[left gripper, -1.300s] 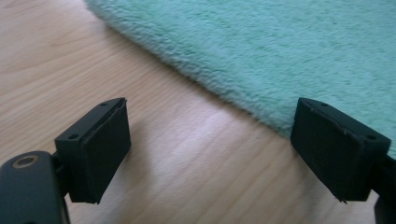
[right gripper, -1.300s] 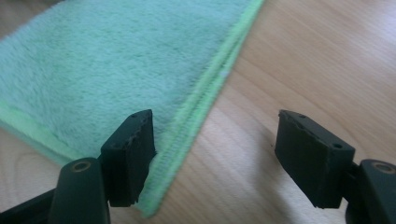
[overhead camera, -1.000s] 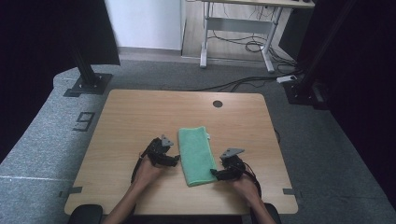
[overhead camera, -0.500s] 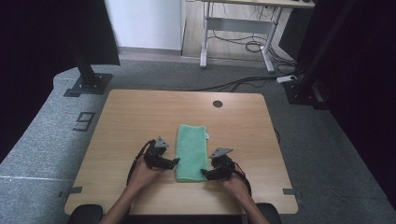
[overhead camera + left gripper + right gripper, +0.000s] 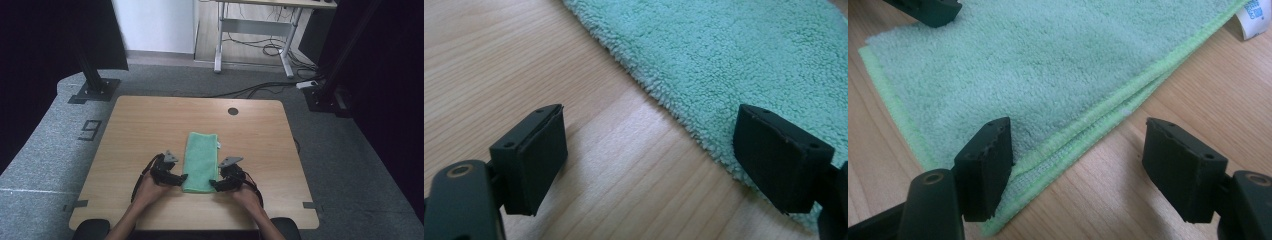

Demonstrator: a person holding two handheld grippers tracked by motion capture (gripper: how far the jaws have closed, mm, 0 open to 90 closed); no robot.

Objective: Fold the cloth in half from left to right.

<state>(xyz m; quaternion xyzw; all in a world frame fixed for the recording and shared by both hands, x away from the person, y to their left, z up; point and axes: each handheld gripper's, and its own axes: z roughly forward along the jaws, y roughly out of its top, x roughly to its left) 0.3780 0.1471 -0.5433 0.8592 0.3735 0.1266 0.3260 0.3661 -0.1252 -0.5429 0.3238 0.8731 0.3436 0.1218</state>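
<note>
A green towel (image 5: pixel 201 160), folded into a long strip, lies flat on the wooden table (image 5: pixel 150 125). My left gripper (image 5: pixel 182 177) is open at the towel's near left corner. In the left gripper view (image 5: pixel 656 150) one jaw hovers over the towel's fluffy edge (image 5: pixel 749 60) and the other over bare wood. My right gripper (image 5: pixel 214 185) is open at the near right corner. In the right gripper view (image 5: pixel 1083 160) its jaws straddle the layered side edge of the towel (image 5: pixel 1023 65). Nothing is pinched in either. The left gripper's jaw tip (image 5: pixel 928 10) shows across the towel.
A white label (image 5: pixel 1253 15) sticks out at the towel's far right corner. A round cable hole (image 5: pixel 233 111) sits near the table's far edge. Black stand bases (image 5: pixel 92 90) and a desk with cables (image 5: pixel 260 45) are on the floor beyond.
My right gripper has slid left to the towel's near right corner. The left gripper has hardly shifted. The towel lies as before.
</note>
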